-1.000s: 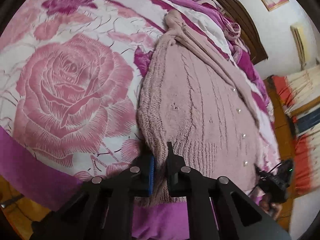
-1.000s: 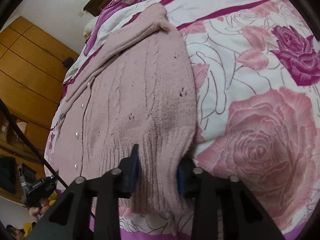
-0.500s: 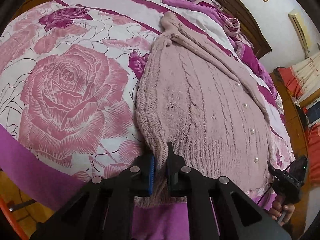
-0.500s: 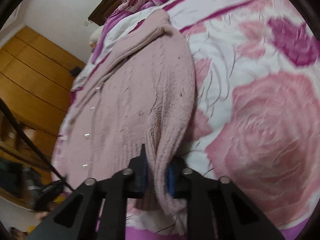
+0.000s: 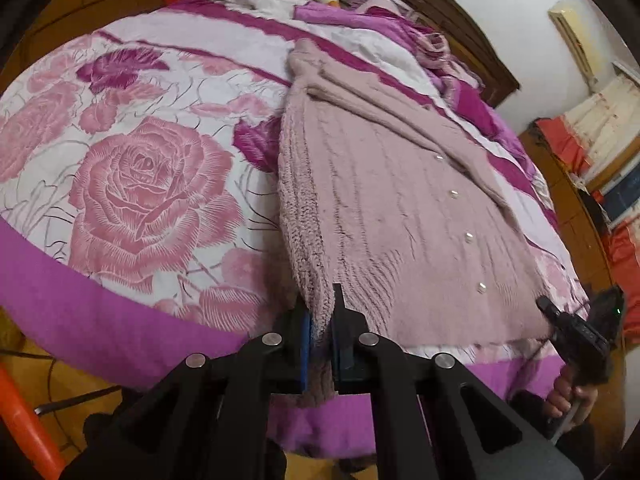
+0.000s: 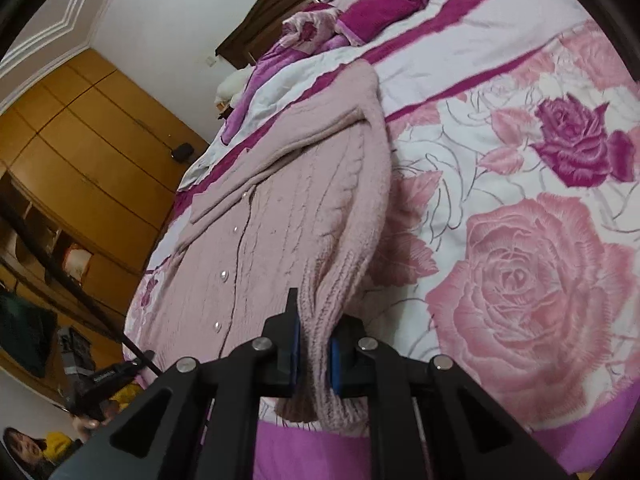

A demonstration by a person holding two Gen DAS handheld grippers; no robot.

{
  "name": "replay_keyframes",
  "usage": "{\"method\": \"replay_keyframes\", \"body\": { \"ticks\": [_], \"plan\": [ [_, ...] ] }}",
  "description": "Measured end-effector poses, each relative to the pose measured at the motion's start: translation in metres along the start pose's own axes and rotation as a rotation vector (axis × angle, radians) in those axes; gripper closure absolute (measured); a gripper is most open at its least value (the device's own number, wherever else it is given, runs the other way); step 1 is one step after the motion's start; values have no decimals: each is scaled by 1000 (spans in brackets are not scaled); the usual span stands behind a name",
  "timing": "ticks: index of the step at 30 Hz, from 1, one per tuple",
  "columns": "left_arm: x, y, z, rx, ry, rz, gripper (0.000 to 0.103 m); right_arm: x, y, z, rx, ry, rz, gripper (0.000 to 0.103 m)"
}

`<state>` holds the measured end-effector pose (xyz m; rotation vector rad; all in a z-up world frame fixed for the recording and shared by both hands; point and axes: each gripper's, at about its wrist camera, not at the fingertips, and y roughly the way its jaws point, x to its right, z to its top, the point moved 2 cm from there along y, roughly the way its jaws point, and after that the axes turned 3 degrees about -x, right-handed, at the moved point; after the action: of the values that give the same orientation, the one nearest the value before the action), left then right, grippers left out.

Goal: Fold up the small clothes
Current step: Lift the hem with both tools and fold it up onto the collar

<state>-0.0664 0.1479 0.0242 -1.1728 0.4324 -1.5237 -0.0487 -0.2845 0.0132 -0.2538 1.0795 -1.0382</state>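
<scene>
Both pinched tight on the ribbed hem corners, left gripper (image 5: pixel 320 340) and right gripper (image 6: pixel 314 354), of a soft, floppy, probably stretchy pink cardigan (image 5: pixel 400 208) spread buttons-up across the rose bedspread (image 5: pixel 140 184), so best gripped right at those thick corners.

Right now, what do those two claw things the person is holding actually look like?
Both are matte black. The left gripper and right gripper each have two angular arms with triangular cut-outs and round silver bolt heads. The fingers carry blue pads inside. Seen from the left camera, the right one has a black handle and a small green light. No markings readable.
</scene>
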Motion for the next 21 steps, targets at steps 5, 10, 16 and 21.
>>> {"method": "replay_keyframes", "body": {
  "ticks": [5,10,16,21],
  "plan": [
    [14,-17,-7,16,69,16,103,-7,-12,-9,-2,-32,-16,92],
    [12,-17,-6,9,52,28,103,-10,-14,-13,-21,-77,-40,92],
    [-14,-18,7,0,-80,-55,103,-2,-16,-4,-13,-42,-24,92],
    [-25,-29,35,37,-158,-118,103,-1,-29,21,40,-28,36,92]
  ]
}}
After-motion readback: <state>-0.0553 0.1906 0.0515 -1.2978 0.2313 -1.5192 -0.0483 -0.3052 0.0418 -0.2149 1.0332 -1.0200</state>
